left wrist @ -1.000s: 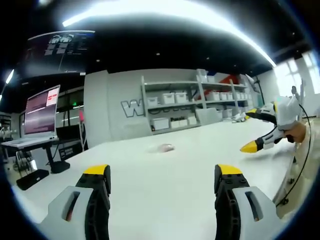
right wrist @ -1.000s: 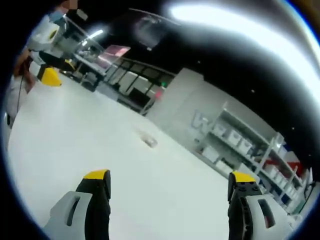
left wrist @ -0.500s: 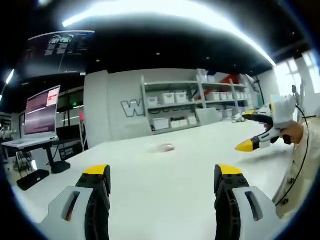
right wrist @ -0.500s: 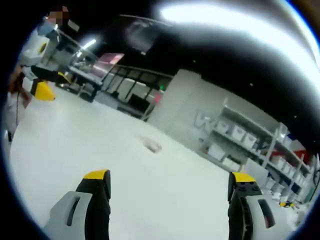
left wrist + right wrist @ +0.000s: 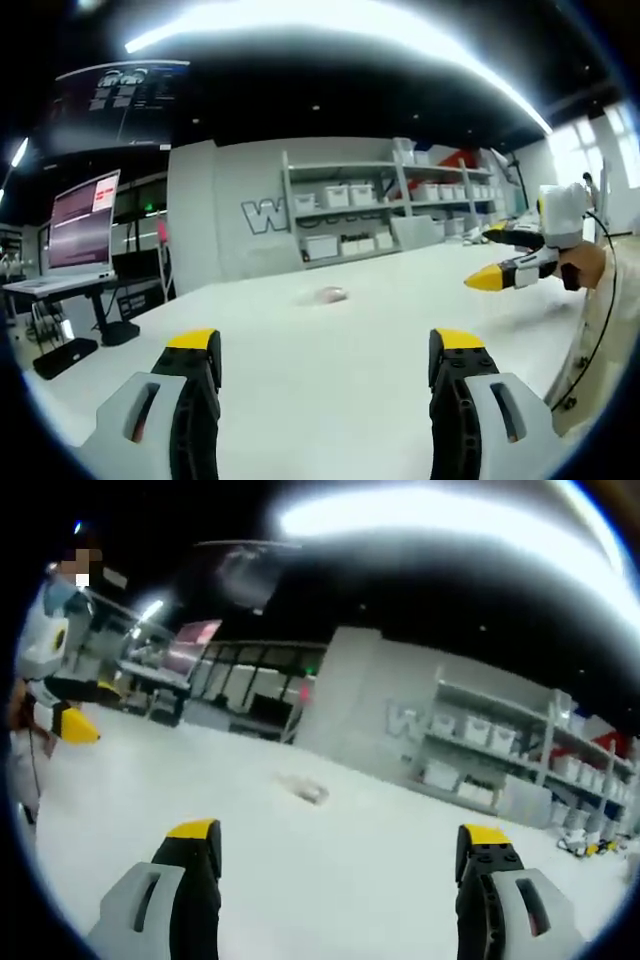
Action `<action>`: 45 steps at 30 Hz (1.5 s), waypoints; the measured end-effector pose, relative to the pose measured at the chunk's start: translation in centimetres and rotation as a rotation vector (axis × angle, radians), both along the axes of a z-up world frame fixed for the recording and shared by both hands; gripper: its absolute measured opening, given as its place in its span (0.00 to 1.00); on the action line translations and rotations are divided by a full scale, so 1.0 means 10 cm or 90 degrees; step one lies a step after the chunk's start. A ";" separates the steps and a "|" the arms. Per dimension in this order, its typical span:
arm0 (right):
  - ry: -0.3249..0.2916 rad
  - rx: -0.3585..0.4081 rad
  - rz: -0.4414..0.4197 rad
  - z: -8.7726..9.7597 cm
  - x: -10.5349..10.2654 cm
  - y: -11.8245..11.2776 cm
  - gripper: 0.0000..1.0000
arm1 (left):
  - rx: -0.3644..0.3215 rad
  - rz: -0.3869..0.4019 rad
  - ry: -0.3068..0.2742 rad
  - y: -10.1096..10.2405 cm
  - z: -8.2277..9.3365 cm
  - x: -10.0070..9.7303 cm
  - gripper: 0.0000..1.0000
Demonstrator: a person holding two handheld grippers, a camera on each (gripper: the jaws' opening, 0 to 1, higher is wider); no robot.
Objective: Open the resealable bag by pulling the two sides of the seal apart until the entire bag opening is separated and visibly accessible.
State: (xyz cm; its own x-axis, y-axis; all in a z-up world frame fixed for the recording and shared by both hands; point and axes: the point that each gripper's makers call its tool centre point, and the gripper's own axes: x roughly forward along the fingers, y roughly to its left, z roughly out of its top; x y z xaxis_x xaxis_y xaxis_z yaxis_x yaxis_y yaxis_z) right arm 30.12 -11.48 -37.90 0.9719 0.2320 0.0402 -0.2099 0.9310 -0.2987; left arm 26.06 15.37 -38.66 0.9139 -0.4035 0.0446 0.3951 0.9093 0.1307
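A small clear resealable bag [image 5: 329, 295] with something pinkish inside lies flat on the white table [image 5: 330, 370], far ahead of both grippers; the same bag [image 5: 305, 788] sits mid-table in the right gripper view. My left gripper [image 5: 322, 372] stands open, its yellow-tipped jaws wide apart and holding nothing. My right gripper [image 5: 338, 864] is open too, with nothing between its jaws. That right gripper [image 5: 510, 256] also appears at the right edge of the left gripper view, held in a hand above the table. The left gripper [image 5: 68, 712] comes in from the left of the right gripper view.
Shelves with white bins [image 5: 370, 215] line the back wall. A monitor on a stand [image 5: 82, 225] is off the table's left side. A cable [image 5: 598, 330] hangs at the table's right edge. A person [image 5: 40, 640] stands at the left in the right gripper view.
The right gripper has levelled out and swung so its view rolled upright; in the left gripper view it has shifted a little left and up. The bag and the left gripper have not moved.
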 end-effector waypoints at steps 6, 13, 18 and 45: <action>0.019 0.024 0.004 -0.03 0.04 0.04 0.97 | 0.000 0.001 -0.001 0.02 0.01 0.01 0.84; 0.013 -0.012 0.015 0.00 0.07 0.10 0.96 | 0.000 0.000 -0.004 0.02 0.04 0.01 0.84; 0.017 -0.057 0.024 -0.02 0.10 0.14 0.95 | 0.002 -0.002 -0.006 0.01 0.05 0.01 0.84; 0.020 -0.241 0.064 -0.09 0.30 0.28 0.96 | 0.005 -0.001 -0.007 0.01 0.04 -0.01 0.84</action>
